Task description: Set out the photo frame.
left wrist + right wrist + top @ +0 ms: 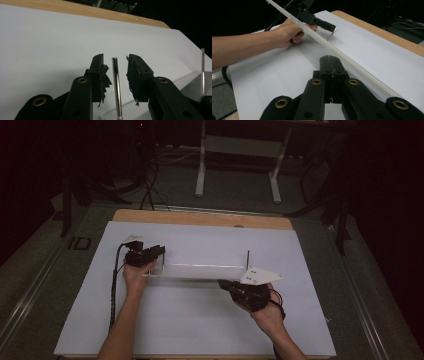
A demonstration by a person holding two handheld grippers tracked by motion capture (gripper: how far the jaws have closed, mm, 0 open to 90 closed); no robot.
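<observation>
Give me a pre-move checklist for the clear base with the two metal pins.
1. Left hand-held gripper open around the near metal pin, pads apart from it: ok.
2. Near pin upright in the clear base: ok.
3. Far metal pin upright: ok.
4. Right hand-held gripper shut beside the base edge: ok; whether it pinches the base: cannot tell.
5. Base flat on the white sheet: cannot tell.

Plenty of free surface (200, 330) in front and behind; the clear base (200, 271) and its two upright pins (248, 259) block the middle.
</observation>
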